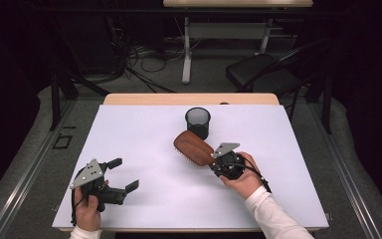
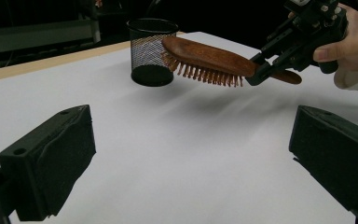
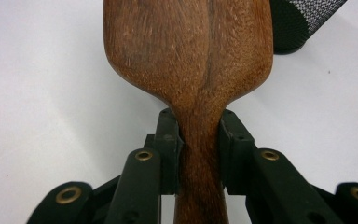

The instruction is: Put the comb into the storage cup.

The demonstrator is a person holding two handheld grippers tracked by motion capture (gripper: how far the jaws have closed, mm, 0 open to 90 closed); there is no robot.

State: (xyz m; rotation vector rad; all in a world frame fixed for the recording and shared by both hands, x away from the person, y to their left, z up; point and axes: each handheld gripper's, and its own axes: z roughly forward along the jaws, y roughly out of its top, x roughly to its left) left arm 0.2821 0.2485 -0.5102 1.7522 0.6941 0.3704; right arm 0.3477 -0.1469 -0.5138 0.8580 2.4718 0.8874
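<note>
Wooden hairbrush (image 1: 194,148) is the thing we are carrying: our right tool (image 3: 199,140) is clamped on its handle neck, and it hangs off the counter (image 1: 144,134), bristles down, its head just short of the black mesh cup (image 1: 198,122). We judge the step to be the carry toward that cup; the next move calls for raising the brush over the rim and tipping it upright, so that one end drops inside without knocking the light cup over. Our left tool (image 1: 125,174) rests near the counter's front left, jaws spread wide around nothing. The counter has a plain white top with a wooden edge at the back. Behind it the room is dark, with a black chair (image 1: 263,72), a second table (image 1: 229,20) and loose cables (image 1: 144,55) on the floor.
</note>
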